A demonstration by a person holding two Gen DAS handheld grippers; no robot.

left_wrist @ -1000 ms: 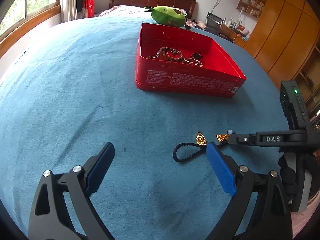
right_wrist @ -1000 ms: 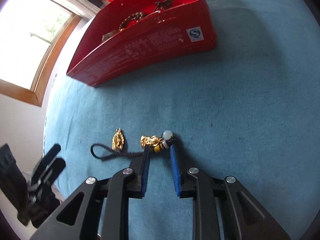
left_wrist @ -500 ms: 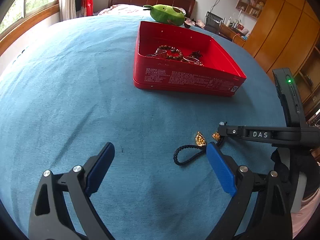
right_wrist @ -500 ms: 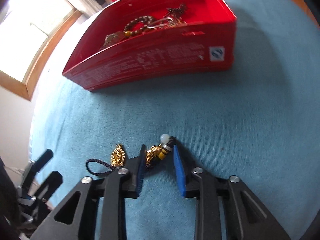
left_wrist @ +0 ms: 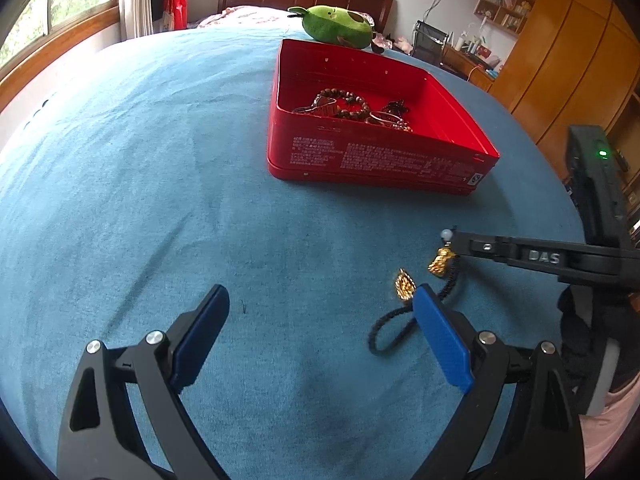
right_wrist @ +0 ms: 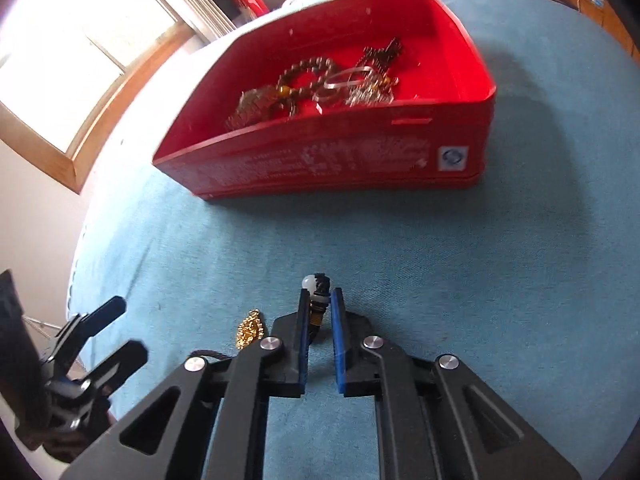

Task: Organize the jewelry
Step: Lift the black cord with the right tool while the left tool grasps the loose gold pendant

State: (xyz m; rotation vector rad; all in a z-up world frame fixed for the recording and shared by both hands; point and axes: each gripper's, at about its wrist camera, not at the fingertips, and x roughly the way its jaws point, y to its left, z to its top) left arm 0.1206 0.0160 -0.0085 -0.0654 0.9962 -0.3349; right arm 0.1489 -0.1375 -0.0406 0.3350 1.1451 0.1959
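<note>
A black cord bracelet [left_wrist: 400,316] with gold charms and a white bead lies partly on the blue cloth. My right gripper [right_wrist: 320,300] is shut on its beaded end [right_wrist: 318,300] and lifts it; a gold charm [right_wrist: 250,328] hangs to the left. In the left wrist view the right gripper [left_wrist: 456,240] holds the bead end up, with the cord loop trailing on the cloth. My left gripper [left_wrist: 320,312] is open and empty, just left of the cord. The red tin [left_wrist: 380,160] holds several pieces of jewelry.
A green plush toy [left_wrist: 336,26] sits behind the red tin [right_wrist: 320,164]. The blue cloth [left_wrist: 160,200] covers the table. A window is at the left, wooden cabinets at the right.
My right gripper has closed on the beaded end of the bracelet and raised it off the cloth toward the tin. The left gripper has stayed open in place.
</note>
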